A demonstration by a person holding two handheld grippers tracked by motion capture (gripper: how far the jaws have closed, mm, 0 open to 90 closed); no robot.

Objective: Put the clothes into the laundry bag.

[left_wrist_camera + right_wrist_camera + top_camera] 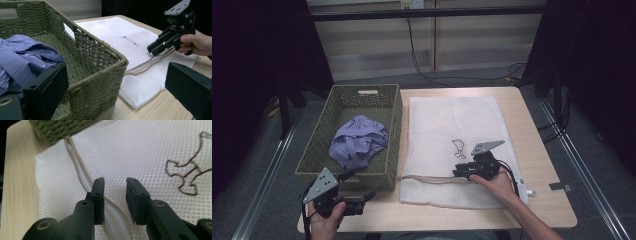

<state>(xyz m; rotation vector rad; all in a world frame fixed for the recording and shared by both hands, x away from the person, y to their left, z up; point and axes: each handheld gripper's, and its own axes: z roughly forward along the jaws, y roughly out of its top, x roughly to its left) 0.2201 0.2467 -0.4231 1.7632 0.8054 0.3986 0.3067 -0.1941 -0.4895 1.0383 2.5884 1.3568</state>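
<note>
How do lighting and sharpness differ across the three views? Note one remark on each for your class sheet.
High view: dim and grainy, dark surroundings, the mesh laundry bag the brightest patch. Left gripper view: the woven basket is fairly sharp, its own near jaws soft-edged. Right gripper view: evenly lit, the mesh weave is crisp beside the right claw, the table looks soft.

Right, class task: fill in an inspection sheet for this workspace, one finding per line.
Surface: light wooden table.
Job's things: white mesh laundry bag lying flat; its beige zipper strip sits by the right gripper.
Clutter: green woven basket holding crumpled purple clothing.
Grippers: right gripper's jaws part open over the zipper, pressing nothing; left gripper held beside the basket, jaws wide.
Cables: black cable on the floor.
Surroundings: dark curtains.
</note>
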